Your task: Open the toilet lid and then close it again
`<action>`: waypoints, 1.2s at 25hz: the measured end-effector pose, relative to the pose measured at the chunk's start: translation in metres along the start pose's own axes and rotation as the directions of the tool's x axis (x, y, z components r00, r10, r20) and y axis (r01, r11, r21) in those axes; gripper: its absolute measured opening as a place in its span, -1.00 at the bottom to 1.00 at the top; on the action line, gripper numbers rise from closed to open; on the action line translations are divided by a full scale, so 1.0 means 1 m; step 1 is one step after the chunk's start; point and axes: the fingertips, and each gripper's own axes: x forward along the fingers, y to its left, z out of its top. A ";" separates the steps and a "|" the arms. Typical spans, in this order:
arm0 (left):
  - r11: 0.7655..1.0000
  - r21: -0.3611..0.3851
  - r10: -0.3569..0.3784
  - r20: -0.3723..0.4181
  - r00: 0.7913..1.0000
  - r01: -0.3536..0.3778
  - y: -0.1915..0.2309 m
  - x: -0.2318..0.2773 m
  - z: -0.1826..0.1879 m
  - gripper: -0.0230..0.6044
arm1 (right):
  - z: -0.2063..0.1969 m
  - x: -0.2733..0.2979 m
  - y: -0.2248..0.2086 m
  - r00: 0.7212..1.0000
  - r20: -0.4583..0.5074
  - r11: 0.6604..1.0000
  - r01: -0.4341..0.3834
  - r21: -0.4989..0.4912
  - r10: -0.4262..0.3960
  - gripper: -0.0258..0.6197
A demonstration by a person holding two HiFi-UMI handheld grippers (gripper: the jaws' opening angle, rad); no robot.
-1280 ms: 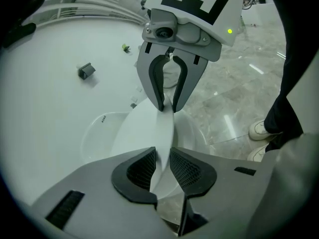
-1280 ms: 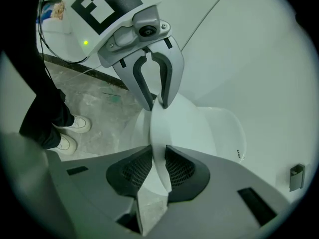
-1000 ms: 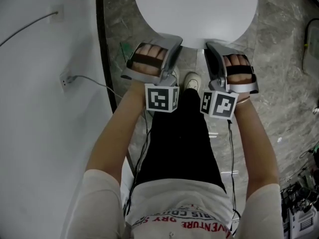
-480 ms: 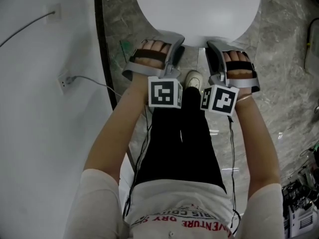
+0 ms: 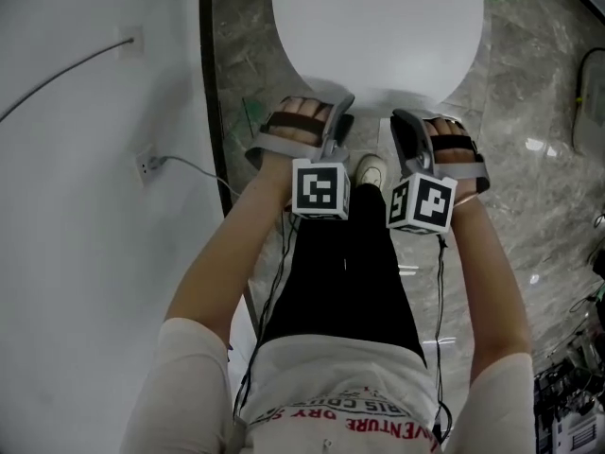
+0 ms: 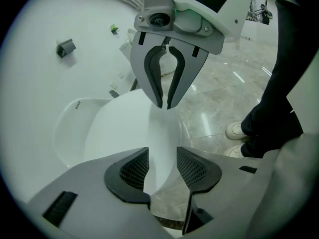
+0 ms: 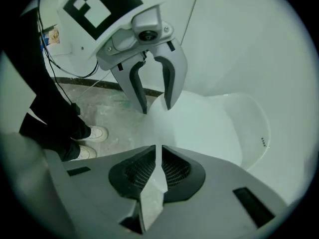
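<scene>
The white toilet lid (image 5: pixel 378 26) lies down over the bowl at the top of the head view. Both grippers sit side by side at its front edge. My left gripper (image 5: pixel 345 107) is open: its jaws have just been opening, and the lid's front rim (image 6: pixel 159 133) shows in the wide gap of the left gripper (image 6: pixel 163 164), clear of both pads. My right gripper (image 5: pixel 397 116) has just closed further. In the right gripper view (image 7: pixel 159 168) only a thin slit is left, and the lid's rim (image 7: pixel 199 118) runs into it.
A white wall (image 5: pixel 85 206) with a socket and cable (image 5: pixel 146 165) is on the left. The person's legs and shoes (image 5: pixel 371 170) stand just behind the grippers on the marble floor (image 5: pixel 539 159). Loose cables and gear (image 5: pixel 572 395) lie at the lower right.
The head view has shifted, so lid and grippers sit a little lower in the picture. Both grippers stay at the lid's front edge. The lid lies down throughout.
</scene>
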 end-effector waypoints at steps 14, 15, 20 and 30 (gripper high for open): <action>0.931 -0.143 0.356 0.139 0.924 -0.337 0.179 -0.163 0.059 -0.90 | 0.033 -0.172 -0.177 0.952 0.051 0.944 0.292 0.154 -0.302 -0.86; 0.915 -0.194 0.384 0.144 0.912 -0.355 0.192 -0.182 0.065 -0.90 | 0.037 -0.191 -0.189 0.944 0.059 0.932 0.310 0.187 -0.326 -0.87; 0.769 -0.504 0.532 0.161 0.831 -0.394 0.255 -0.278 0.081 -0.90 | 0.065 -0.283 -0.244 0.875 0.099 0.842 0.417 0.343 -0.474 -0.87; 0.596 -0.699 0.697 0.206 0.687 -0.395 0.324 -0.452 0.103 -0.90 | 0.122 -0.450 -0.300 0.766 0.125 0.711 0.506 0.489 -0.631 -0.87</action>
